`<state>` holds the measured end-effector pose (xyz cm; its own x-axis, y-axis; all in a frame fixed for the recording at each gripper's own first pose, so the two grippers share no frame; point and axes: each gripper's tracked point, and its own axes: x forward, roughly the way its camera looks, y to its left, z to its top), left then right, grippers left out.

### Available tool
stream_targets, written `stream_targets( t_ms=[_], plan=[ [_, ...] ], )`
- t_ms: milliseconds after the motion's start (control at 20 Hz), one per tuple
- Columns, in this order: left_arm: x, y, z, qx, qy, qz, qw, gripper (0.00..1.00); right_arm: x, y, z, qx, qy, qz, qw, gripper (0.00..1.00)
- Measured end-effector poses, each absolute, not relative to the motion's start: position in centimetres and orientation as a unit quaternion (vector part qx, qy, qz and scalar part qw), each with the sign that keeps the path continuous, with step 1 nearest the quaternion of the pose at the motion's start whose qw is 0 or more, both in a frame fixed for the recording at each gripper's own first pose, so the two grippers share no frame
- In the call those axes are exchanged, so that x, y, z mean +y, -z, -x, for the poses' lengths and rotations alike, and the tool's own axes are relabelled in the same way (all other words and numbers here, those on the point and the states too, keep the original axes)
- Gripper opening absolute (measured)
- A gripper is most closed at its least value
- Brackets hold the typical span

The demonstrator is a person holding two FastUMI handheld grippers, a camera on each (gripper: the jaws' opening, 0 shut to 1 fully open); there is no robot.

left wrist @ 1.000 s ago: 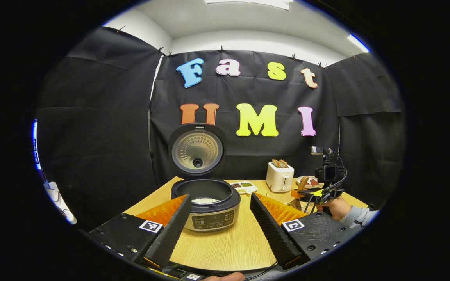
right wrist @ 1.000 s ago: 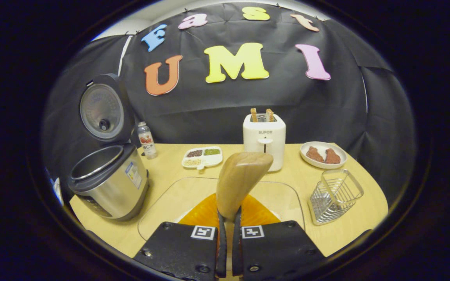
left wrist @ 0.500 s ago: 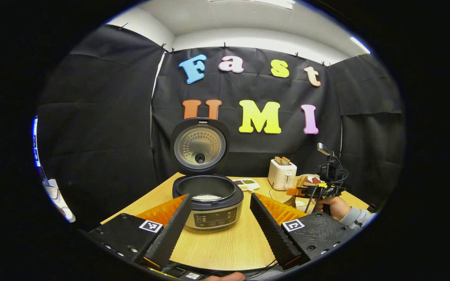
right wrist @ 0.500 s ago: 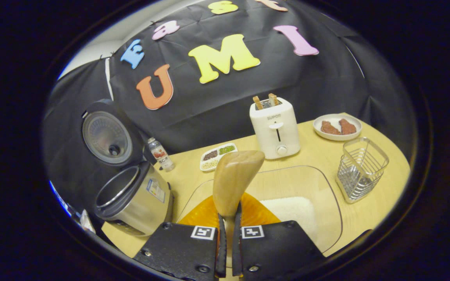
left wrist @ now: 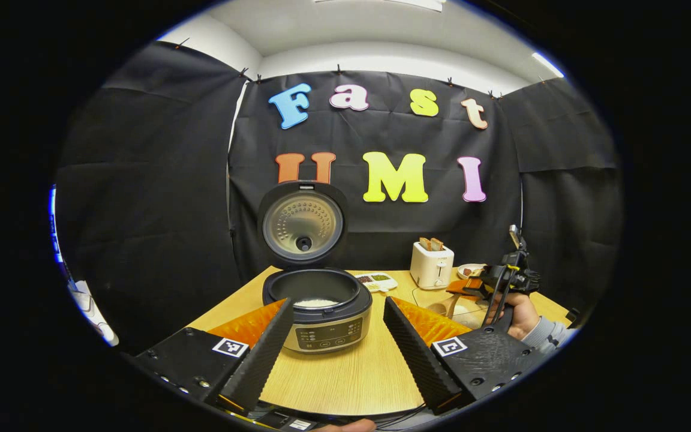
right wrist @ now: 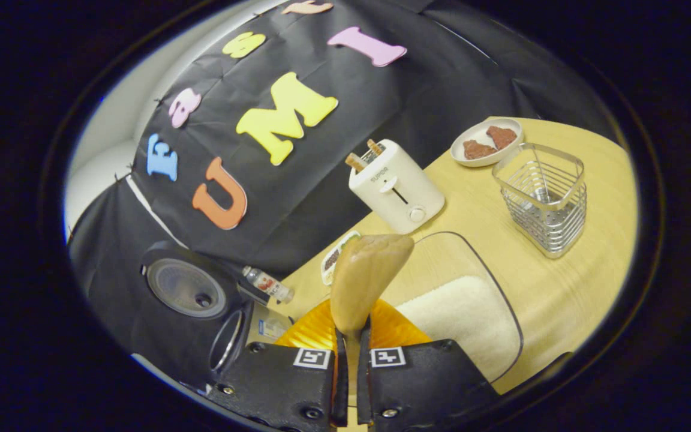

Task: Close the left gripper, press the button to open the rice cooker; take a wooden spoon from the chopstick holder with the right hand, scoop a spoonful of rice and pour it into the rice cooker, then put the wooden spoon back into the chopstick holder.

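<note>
The rice cooker (left wrist: 324, 321) stands open with its lid (left wrist: 302, 225) upright and some white rice (left wrist: 315, 303) in the pot. My left gripper (left wrist: 338, 302) is open, its fingers spread either side of the cooker's front and short of it. My right gripper (right wrist: 350, 336) is shut on the handle of the wooden spoon (right wrist: 366, 282). The spoon's bowl hangs tilted over the glass tray (right wrist: 441, 252), beside the heap of rice (right wrist: 459, 315). The wire chopstick holder (right wrist: 543, 198) stands to the right of the tray. In the left gripper view the right gripper (left wrist: 471, 288) leans down over that tray.
A white toaster (right wrist: 393, 186) with two slices stands behind the tray. A plate (right wrist: 486, 141) of brown pieces sits beyond the holder. A small bottle (right wrist: 267, 283) and a divided dish (right wrist: 333, 258) lie between cooker and toaster. A hand (left wrist: 522, 315) holds the right gripper.
My right gripper has rolled and dipped with the spoon toward the rice tray, so its view tilts strongly. The left gripper has barely shifted and stays open.
</note>
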<state>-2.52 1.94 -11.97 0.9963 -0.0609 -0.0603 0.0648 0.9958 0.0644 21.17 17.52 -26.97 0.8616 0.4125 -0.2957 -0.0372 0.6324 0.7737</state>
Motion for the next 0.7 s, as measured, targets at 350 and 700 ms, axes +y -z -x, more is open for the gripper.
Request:
stream_targets(
  t_ms=[350, 700],
  plan=[
    [2.4, 12.2, 2.6, 0.033, 0.022, -0.036, 0.999, 0.96, 11.7, 24.7, -21.6, 0.178, -0.075, -0.550, 0.812, 0.06],
    [2.1, 11.7, 3.0, 0.026, 0.027, -0.031, 0.999, 0.96, 10.4, 19.1, -20.0, 0.150, -0.103, -0.715, 0.675, 0.11]
  ],
)
